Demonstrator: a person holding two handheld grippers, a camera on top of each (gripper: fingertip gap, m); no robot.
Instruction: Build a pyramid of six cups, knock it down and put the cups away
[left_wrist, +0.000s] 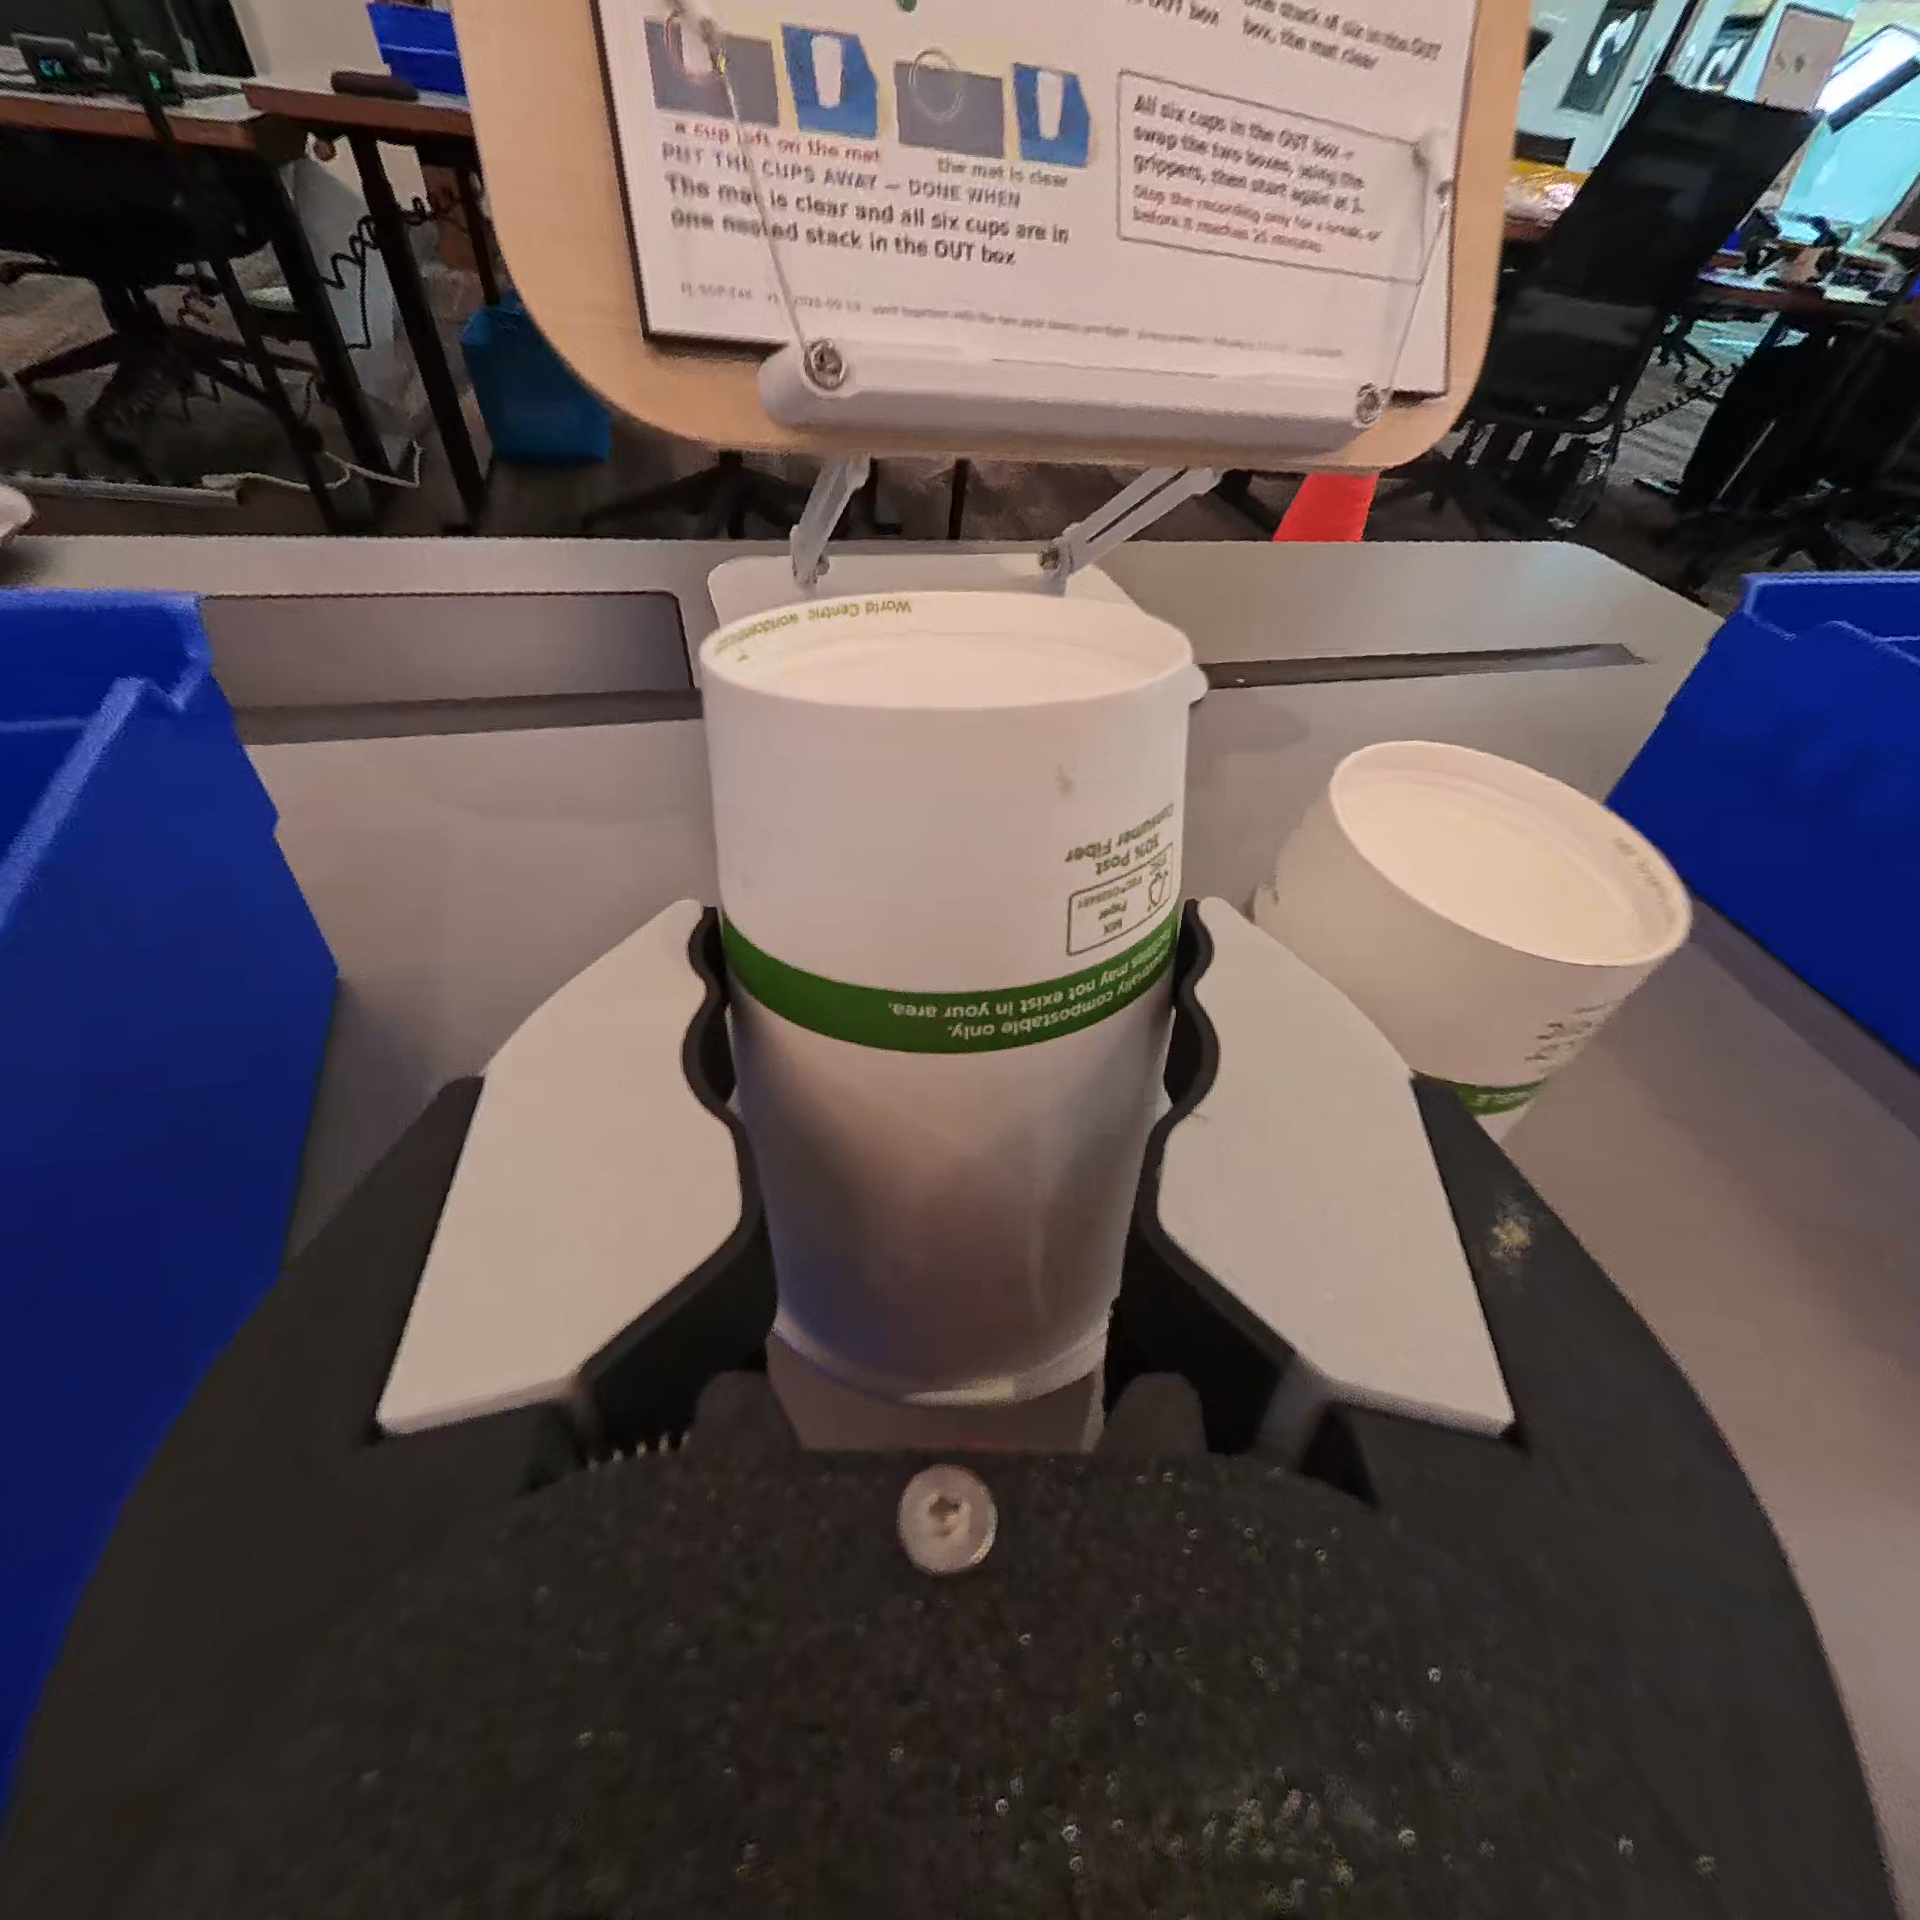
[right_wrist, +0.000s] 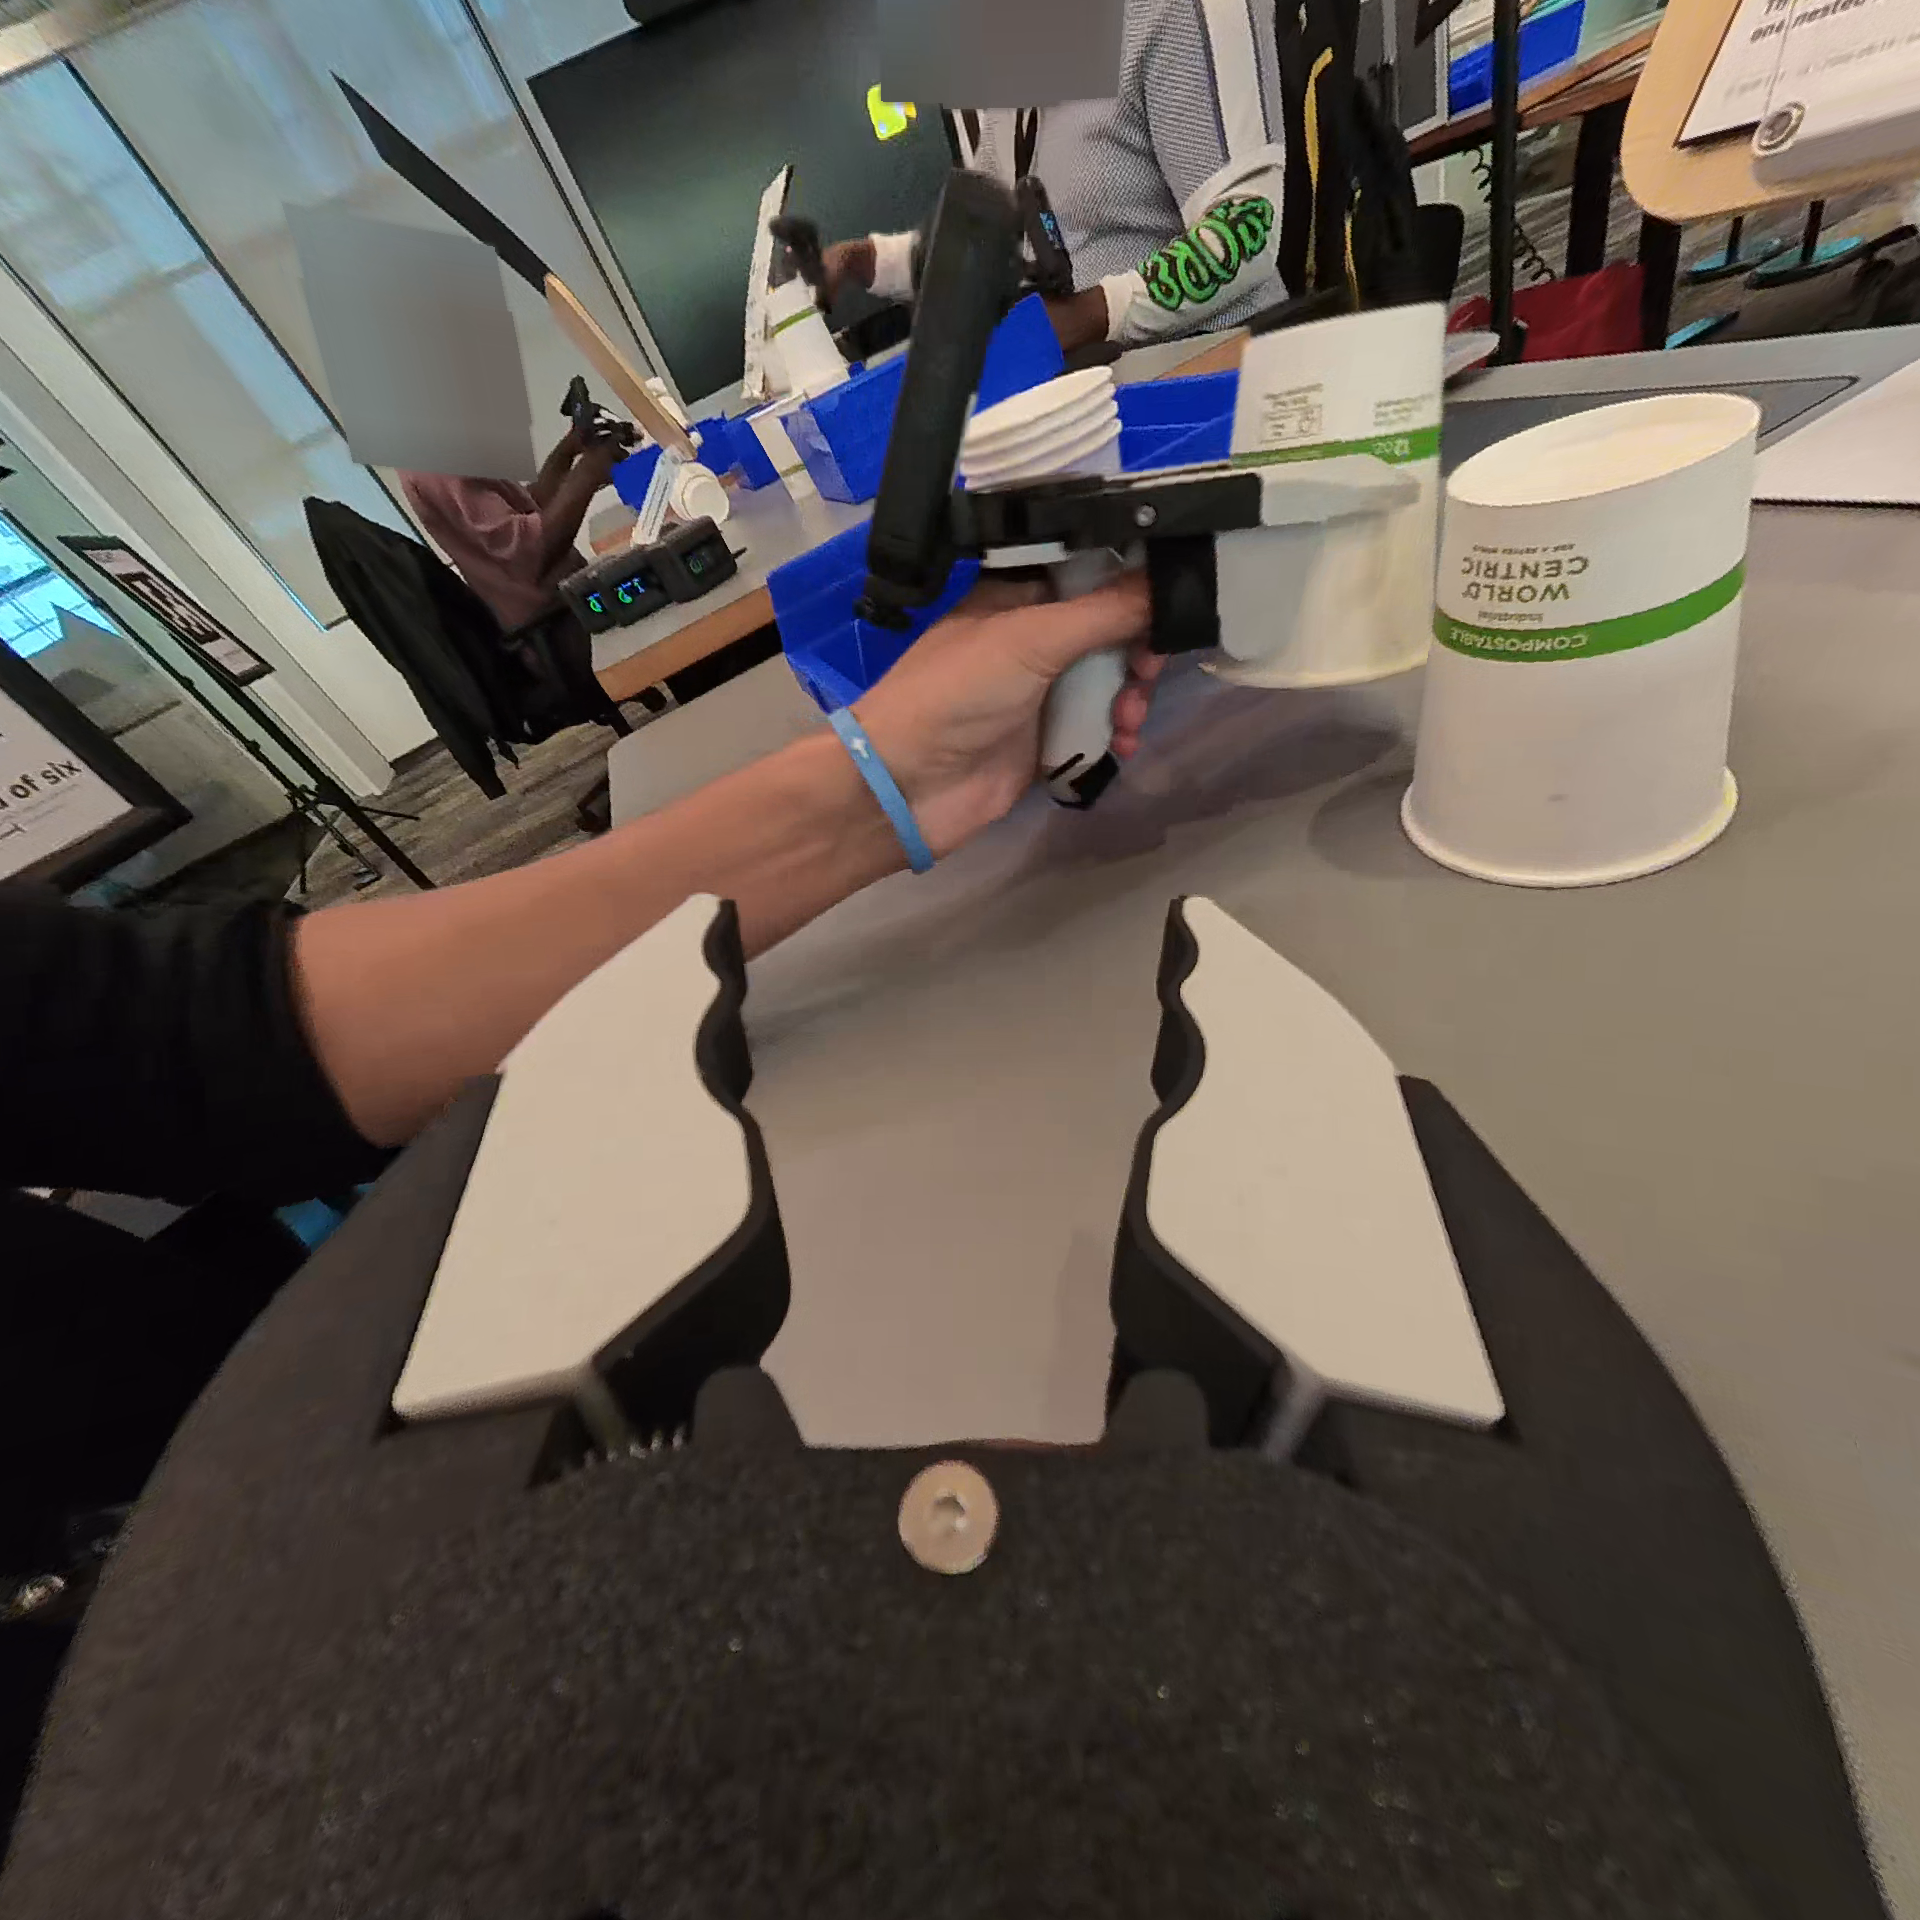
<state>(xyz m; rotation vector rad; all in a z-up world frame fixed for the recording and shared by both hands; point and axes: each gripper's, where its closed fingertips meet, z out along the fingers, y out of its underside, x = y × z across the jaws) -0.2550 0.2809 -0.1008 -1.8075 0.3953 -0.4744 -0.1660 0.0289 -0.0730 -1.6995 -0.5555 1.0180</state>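
My left gripper is shut on a white paper cup with a green band, held upside down, base up. In the right wrist view this held cup hangs a little above the grey table top, just left of a second upside-down cup that stands on the table. That standing cup also shows in the left wrist view, to the right of the held one. My right gripper is open and empty, low over the table, well short of both cups.
Blue bins stand at the left and right of the table. The left bin holds a nested stack of white cups. An instruction board on a stand is behind the table. People sit at tables beyond.
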